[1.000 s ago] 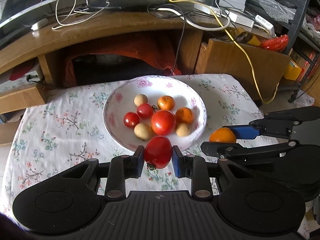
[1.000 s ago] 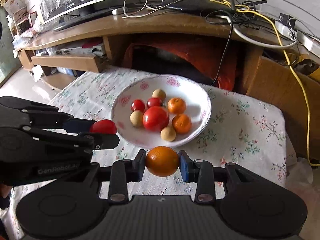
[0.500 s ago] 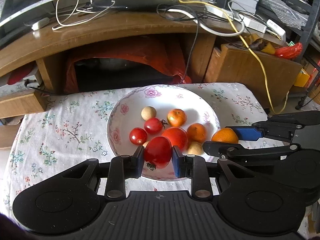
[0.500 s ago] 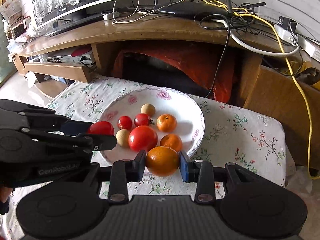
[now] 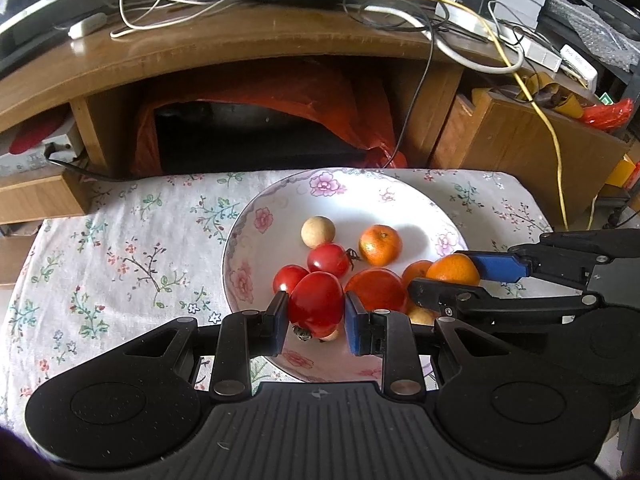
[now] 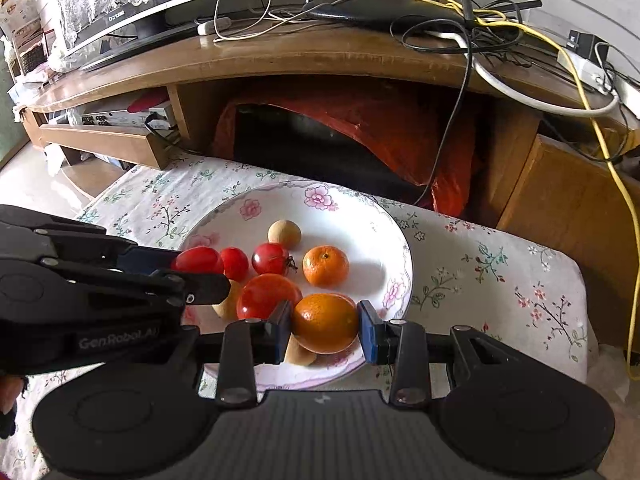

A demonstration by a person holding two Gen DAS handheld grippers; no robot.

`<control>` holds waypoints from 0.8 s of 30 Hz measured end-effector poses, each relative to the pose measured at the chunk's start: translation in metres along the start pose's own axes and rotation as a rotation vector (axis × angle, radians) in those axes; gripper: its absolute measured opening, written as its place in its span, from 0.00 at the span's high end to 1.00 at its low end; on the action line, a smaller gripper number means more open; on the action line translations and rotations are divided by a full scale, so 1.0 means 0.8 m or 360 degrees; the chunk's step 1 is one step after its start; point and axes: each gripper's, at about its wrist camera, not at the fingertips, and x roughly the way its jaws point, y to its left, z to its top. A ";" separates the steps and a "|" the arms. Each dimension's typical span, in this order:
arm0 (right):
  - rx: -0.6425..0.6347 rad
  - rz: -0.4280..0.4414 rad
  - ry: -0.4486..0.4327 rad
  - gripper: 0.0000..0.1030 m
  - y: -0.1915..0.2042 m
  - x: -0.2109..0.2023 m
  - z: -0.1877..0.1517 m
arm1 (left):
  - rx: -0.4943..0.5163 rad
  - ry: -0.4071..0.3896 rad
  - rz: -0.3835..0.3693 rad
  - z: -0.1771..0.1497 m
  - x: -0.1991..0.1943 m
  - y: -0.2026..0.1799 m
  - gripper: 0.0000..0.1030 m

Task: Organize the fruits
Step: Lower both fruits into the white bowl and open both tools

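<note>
Both grippers have carried their fruit forward over the plate (image 5: 256, 240): left gripper (image 5: 316, 312) clamped on a tomato (image 5: 316, 304), right gripper (image 6: 325, 326) clamped on an orange (image 6: 325, 322), piled fruit directly beneath.

Low table, floral cloth, one plate.
My table (image 5: 132, 240) wears a white tablecloth (image 6: 500, 276) printed with small flower sprigs; directly on it I see only the flowered plate (image 5: 320, 188) of fruit, sitting toward twelve o'clock, near the far edge.
</note>
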 end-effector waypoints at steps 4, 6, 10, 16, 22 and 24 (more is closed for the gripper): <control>-0.0003 0.0006 -0.0005 0.66 -0.004 0.007 0.002 | -0.0008 0.0015 0.0005 0.000 0.007 0.001 0.66; -0.0001 0.0010 -0.0019 0.66 -0.005 0.009 0.004 | -0.0005 0.0025 0.0006 -0.001 0.010 0.001 0.66; 0.0031 0.0028 -0.0046 0.66 -0.008 0.011 0.009 | -0.0006 0.0020 0.0031 0.000 0.011 0.002 0.65; 0.0075 0.0052 -0.0062 0.65 -0.010 0.013 0.012 | -0.0035 0.0011 0.0035 0.002 0.009 0.005 0.64; 0.0125 0.0067 -0.0076 0.65 -0.012 0.009 0.014 | -0.0058 -0.0003 0.0030 0.003 0.004 0.007 0.59; 0.0143 0.0069 -0.0090 0.65 -0.014 0.007 0.015 | -0.0063 -0.0009 0.0026 0.003 0.002 0.007 0.58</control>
